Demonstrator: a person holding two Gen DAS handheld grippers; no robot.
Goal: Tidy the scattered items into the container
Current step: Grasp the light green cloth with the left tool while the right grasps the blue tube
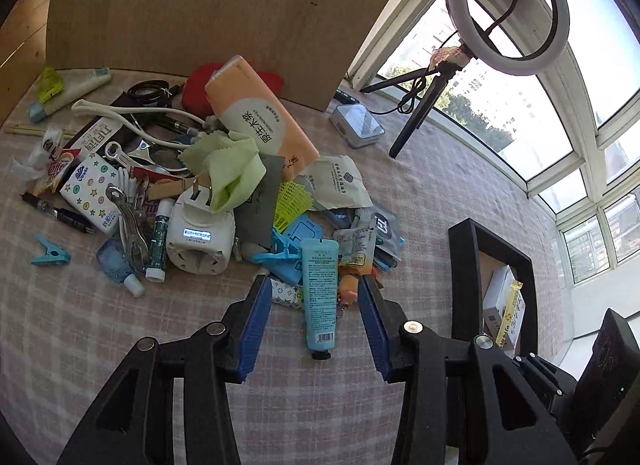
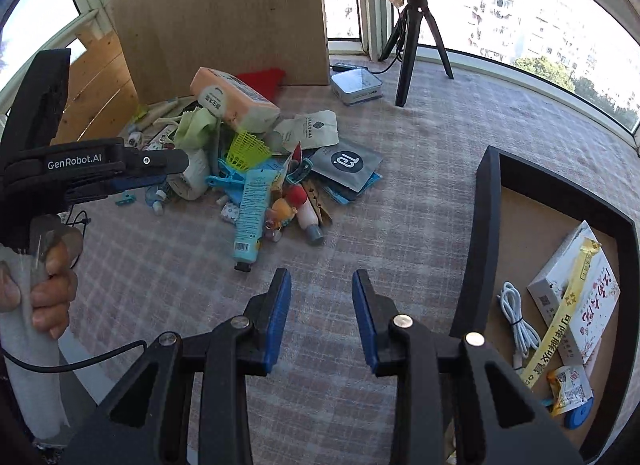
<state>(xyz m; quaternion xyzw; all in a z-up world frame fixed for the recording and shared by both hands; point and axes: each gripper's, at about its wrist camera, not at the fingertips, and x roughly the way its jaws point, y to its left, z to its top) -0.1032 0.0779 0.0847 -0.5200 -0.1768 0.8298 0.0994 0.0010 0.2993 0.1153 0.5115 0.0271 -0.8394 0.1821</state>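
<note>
Left of the left gripper:
- blue clip (image 1: 51, 252), alone on the checked cloth (image 1: 120, 345), well apart from the jaws
- black pen (image 1: 60, 212), long axis slanting, at the pile's edge
- star-patterned tissue pack (image 1: 94, 193)
- small clear bottle (image 1: 120, 267), white cap toward the gripper
- white plug adapter (image 1: 200, 233), prongs pointing up and away

Left gripper (image 1: 316, 297): jaws spread, nothing pinched
- blue tube (image 1: 319, 297) lies flat between the spread fingers without touching them; long axis runs straight along the gripper's line, black cap toward the camera, crimped end into the pile
- beyond the tips: green cloth (image 1: 232, 169), orange tissue pack (image 1: 256, 113) leaning tilted on the heap

Right of the left gripper:
- black container (image 1: 468, 265), near, holding a white box (image 1: 500, 285)
- ring light (image 1: 506, 9) on a tripod, farther off by the window

Right gripper (image 2: 322, 285): jaws spread, empty, over bare cloth
- the same tube (image 2: 250, 217) lies ahead and left of the tips, apart from them, cap nearest
- left gripper (image 2: 160, 169) at far left, gripped by a hand (image 2: 48, 289)
- to the right, just beside the right finger, the container (image 2: 486, 225), open top, holding a white cable (image 2: 520, 325), the box (image 2: 576, 293), a yellow strip (image 2: 560, 317) lying slantwise across it, and a small packet (image 2: 570, 389)
</note>
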